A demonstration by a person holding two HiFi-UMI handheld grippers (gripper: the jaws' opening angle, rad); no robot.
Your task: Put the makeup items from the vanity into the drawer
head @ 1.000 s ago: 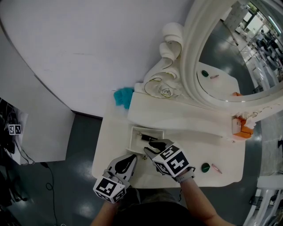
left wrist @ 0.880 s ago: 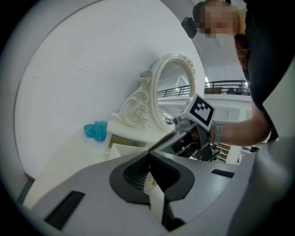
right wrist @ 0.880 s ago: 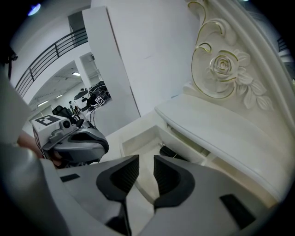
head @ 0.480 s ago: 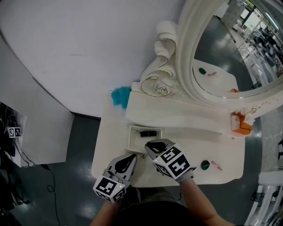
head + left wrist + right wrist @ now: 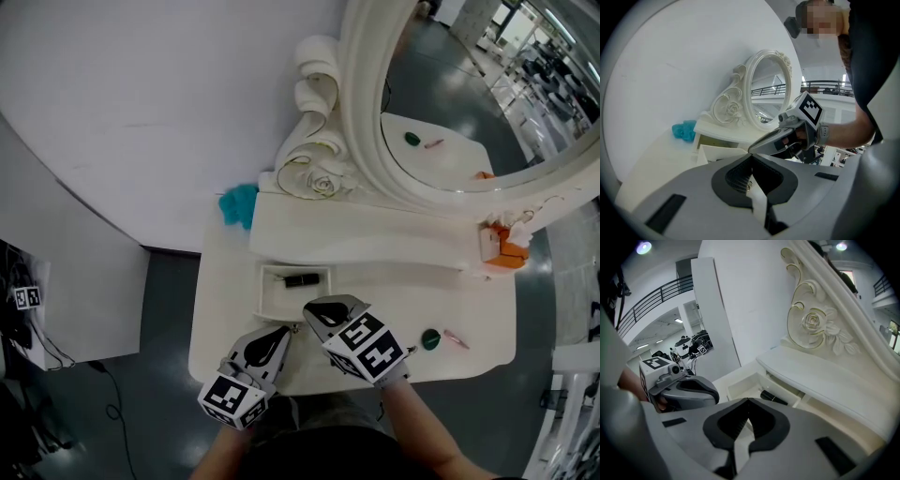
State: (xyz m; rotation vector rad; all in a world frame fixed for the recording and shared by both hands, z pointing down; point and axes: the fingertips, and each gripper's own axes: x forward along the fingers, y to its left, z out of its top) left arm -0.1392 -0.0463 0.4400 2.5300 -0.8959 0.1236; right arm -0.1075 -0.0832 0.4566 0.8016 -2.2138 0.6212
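The white vanity's small drawer [image 5: 265, 292] stands pulled out, with a black makeup tube [image 5: 300, 279] lying inside; the right gripper view shows the tube [image 5: 773, 397] too. A green round compact [image 5: 430, 338] and a pink stick [image 5: 455, 339] lie on the tabletop at the right. My right gripper [image 5: 312, 309] hovers just in front of the drawer, shut and empty, its tips meeting [image 5: 748, 400]. My left gripper [image 5: 281, 331] sits at the drawer's front left corner, jaws shut [image 5: 751, 158]; a small gold knob shows through the hollow behind its tips.
An ornate oval mirror [image 5: 375, 141] rises behind a raised shelf [image 5: 375, 234]. A teal fluffy thing [image 5: 236, 204] lies at the back left and an orange box [image 5: 506, 248] at the shelf's right end. The table's front edge [image 5: 309, 384] is close to my body.
The right gripper has let go of the black tube in the drawer, drawn back toward me and shut. The left gripper has stayed put. The head camera has shifted.
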